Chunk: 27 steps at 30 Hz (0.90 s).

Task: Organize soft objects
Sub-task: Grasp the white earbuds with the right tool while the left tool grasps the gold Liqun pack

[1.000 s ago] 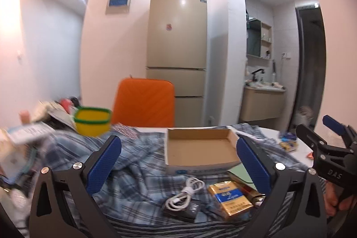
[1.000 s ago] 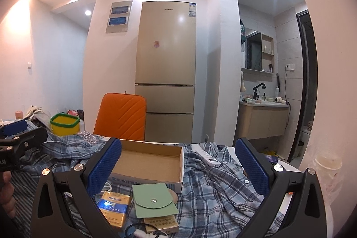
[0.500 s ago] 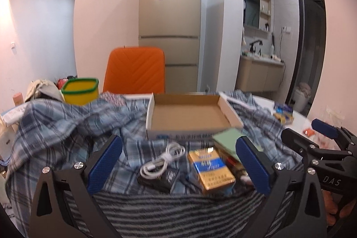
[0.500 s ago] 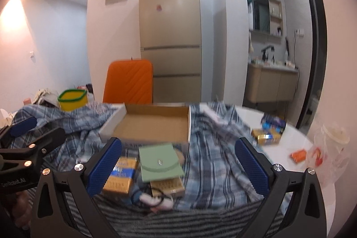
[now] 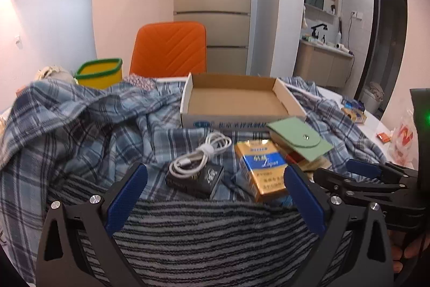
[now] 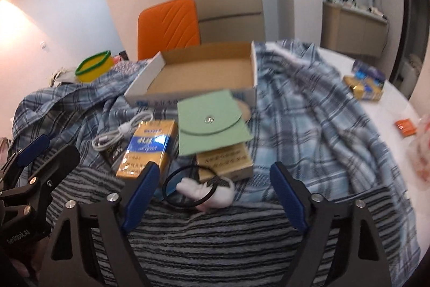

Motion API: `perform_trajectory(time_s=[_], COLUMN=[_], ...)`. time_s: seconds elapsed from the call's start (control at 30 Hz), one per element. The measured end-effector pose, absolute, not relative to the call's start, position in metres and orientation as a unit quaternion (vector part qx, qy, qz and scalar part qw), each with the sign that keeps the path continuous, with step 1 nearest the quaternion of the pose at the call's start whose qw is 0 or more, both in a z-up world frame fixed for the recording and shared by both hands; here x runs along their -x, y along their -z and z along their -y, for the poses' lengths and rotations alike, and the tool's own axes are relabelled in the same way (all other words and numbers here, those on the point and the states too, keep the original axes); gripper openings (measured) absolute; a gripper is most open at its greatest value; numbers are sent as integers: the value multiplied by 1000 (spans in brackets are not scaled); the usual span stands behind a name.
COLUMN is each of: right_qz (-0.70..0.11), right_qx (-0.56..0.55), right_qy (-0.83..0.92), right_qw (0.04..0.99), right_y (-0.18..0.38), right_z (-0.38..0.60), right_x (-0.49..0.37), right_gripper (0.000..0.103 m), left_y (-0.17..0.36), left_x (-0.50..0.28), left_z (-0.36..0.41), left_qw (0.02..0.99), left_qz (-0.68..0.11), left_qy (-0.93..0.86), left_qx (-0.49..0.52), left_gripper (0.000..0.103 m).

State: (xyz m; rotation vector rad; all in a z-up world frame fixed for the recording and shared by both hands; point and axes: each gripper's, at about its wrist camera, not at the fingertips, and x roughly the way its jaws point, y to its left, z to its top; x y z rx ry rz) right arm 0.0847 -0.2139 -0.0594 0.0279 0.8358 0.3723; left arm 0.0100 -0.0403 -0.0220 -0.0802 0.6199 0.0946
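A blue plaid shirt [image 5: 80,120] [image 6: 309,98] lies spread over the table, and a grey striped cloth [image 5: 215,238] [image 6: 215,238] lies across its near edge. My left gripper [image 5: 215,192] hangs open just above the striped cloth, nothing between its fingers. My right gripper [image 6: 215,187] is closing over a small white soft lump [image 6: 207,191] looped by a black hair tie [image 6: 172,179]; the pads do not touch it. On the shirt lie a white cable [image 5: 199,156], a gold and blue pack [image 5: 260,166] [image 6: 147,149] and a green pouch [image 5: 298,137] [image 6: 209,123].
An open cardboard box [image 5: 228,123] [image 6: 188,96] sits on the shirt behind the small items. A yellow tub [image 5: 99,71] and an orange chair [image 5: 169,47] stand at the back. Small packets [image 6: 365,84] lie on the white table at the right.
Both grippers have dropped and tipped down toward the table, so the cloths and small items now fill the views. The right gripper's fingers have come closer together.
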Motion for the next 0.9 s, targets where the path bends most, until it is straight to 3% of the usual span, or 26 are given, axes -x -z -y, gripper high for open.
perform_trajectory(time_s=[0.13,0.27,0.33,0.4,0.47,0.5,0.6,0.83,0.9], right_qz=[-429,-435,-435,-436,-433,-433,-425,-356,-329], right_qx=[-11,-12,-16,-21,-27,-30,-43,-42,-47], right_qy=[-184,-185,-191,-194,-197,-195,-195,-169,-157], right_qw=[884,881,880,879,879,880,883,918,930], right_y=[70,75,74,74,73,73,71,46,40], right_z=[210,209,211,212,213,215,220,235,244], right_x=[-89,-90,-90,-90,-90,-90,-88,-70,-66], right_gripper=[62,62,50,48,40,27,22,21,21], left_y=[24,24,25,24,21,19,15,16,21], left_x=[-13,-15,-19,-19,-21,-22,-29,-54,-61], left_z=[41,46,50,54,56,57,61,79,84], left_qw=[948,945,941,940,939,938,937,929,924], left_qz=[-312,-323,-337,-338,-342,-344,-348,-369,-382], left_qy=[-42,-35,-36,-29,-21,-18,-19,-17,-13], left_qx=[41,30,23,21,28,33,34,19,25], left_gripper=[101,100,100,100,100,100,100,100,94])
